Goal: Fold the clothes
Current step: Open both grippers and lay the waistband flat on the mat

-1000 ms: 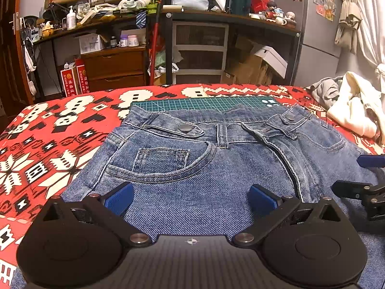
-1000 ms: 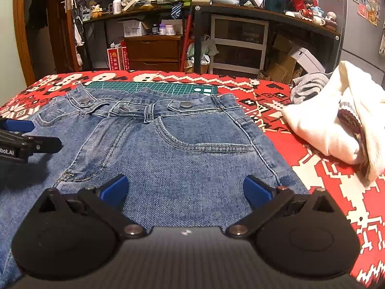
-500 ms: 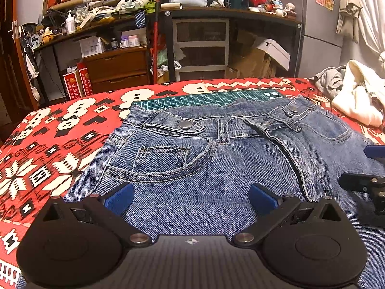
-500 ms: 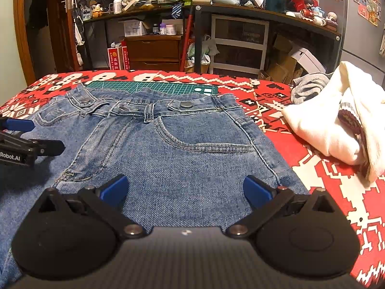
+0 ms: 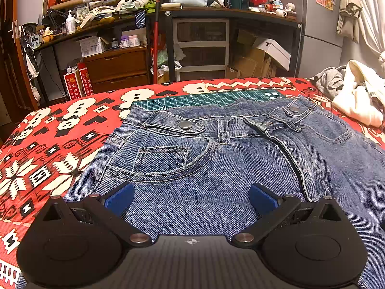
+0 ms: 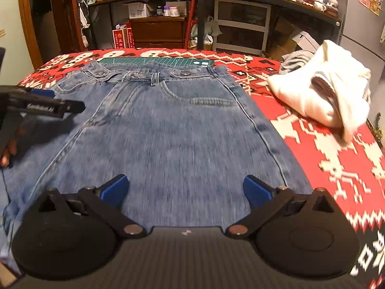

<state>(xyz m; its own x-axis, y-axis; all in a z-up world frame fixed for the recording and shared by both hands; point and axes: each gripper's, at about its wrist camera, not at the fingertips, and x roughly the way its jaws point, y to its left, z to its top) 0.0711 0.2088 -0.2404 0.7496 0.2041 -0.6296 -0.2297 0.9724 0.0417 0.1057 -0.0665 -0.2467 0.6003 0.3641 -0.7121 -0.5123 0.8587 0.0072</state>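
Jeans [image 5: 216,168] are lying flat, front side up, on a red patterned blanket [image 5: 48,149], waistband pointing away from both cameras and partly covering a green cutting mat [image 5: 204,98]. Left gripper [image 5: 191,198] is hovering over the left hip area, just below the front pocket, its blue fingers [image 5: 119,197] spread wide and gripping nothing. Right gripper [image 6: 184,190] is hanging over the right leg of the jeans, blue fingers [image 6: 255,190] also spread wide and empty; this view is motion-blurred. In the right wrist view the left gripper is showing at the left edge above the denim, with a hand [image 6: 7,154] partly visible behind it. A white garment [image 6: 324,98] is sitting bunched on the blanket to the right of the jeans, apart from them, with a grey garment [image 5: 329,82] beside it.
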